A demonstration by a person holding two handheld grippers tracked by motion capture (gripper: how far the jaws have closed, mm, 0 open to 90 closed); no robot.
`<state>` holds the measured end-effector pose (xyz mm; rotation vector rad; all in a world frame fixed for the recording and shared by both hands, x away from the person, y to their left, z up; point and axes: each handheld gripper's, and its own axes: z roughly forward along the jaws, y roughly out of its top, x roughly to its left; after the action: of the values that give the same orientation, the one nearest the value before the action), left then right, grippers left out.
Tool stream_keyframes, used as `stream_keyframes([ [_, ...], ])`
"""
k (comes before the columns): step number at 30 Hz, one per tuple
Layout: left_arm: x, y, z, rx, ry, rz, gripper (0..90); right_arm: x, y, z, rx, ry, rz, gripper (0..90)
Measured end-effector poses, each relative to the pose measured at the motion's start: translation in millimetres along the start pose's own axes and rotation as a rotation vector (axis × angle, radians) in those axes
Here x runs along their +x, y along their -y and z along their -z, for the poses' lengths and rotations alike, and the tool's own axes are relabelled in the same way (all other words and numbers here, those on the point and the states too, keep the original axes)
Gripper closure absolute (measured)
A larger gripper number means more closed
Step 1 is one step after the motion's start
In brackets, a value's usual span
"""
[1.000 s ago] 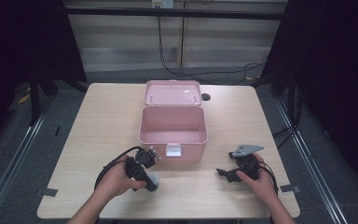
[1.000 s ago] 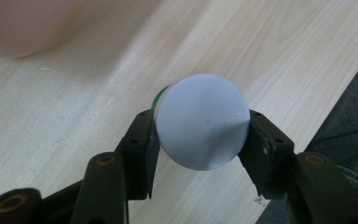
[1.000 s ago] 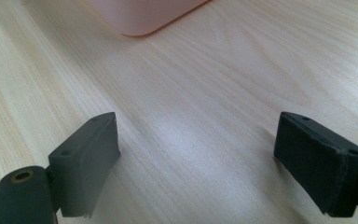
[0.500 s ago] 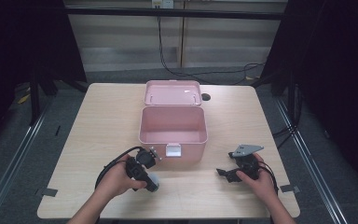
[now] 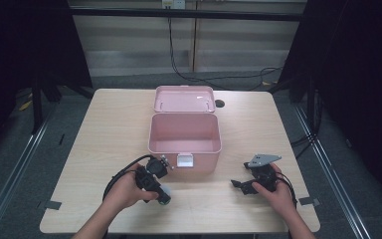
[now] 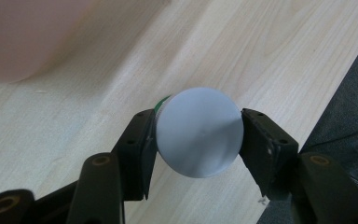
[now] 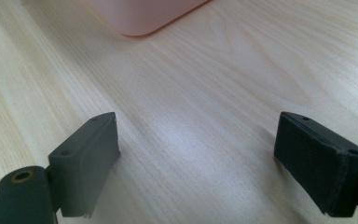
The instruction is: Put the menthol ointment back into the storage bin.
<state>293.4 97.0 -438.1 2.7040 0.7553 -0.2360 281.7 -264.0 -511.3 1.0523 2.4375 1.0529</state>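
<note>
Left gripper view: fingers (image 6: 142, 149) are clamping a grey-capped bottle (image 6: 199, 131) while loosening slightly; it risks slipping onto the table (image 6: 270, 56). Right gripper (image 7: 196, 163) is idling, fingers apart.

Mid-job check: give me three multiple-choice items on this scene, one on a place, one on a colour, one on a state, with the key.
1. Where is the round grey-capped object?
A. inside the box
B. between the left gripper's jaws
C. on the lid

2. What colour is the box?
A. pink
B. blue
C. white

3. How does the right gripper stand?
A. shut on the box latch
B. shut on a cable
C. open, with bare table between its jaws

Key: 1 B, since the left gripper view shows the left gripper with both pads against the cap's sides. 2 A, as the high view shows pink walls and a pink lid. 3 C, because the right gripper view shows the table between wide jaws.
</note>
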Motion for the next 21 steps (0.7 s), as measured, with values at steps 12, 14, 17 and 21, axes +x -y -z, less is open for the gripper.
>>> stream_keyframes([
  [12,-1.4,-2.8,2.9,0.002,0.013,0.005,49.9,0.0,0.0,0.0,0.000,0.000,0.000,13.2],
  [14,-0.8,-3.3,6.6,0.004,0.014,0.008,49.9,0.0,0.0,0.0,0.000,0.000,0.000,13.2],
  [17,-0.7,-4.2,12.9,0.011,0.016,0.011,50.0,0.0,0.0,0.0,0.000,0.000,0.000,13.3],
  [21,0.4,-5.2,18.7,0.018,0.017,0.011,50.0,0.0,0.0,0.0,0.000,0.000,0.000,13.3],
])
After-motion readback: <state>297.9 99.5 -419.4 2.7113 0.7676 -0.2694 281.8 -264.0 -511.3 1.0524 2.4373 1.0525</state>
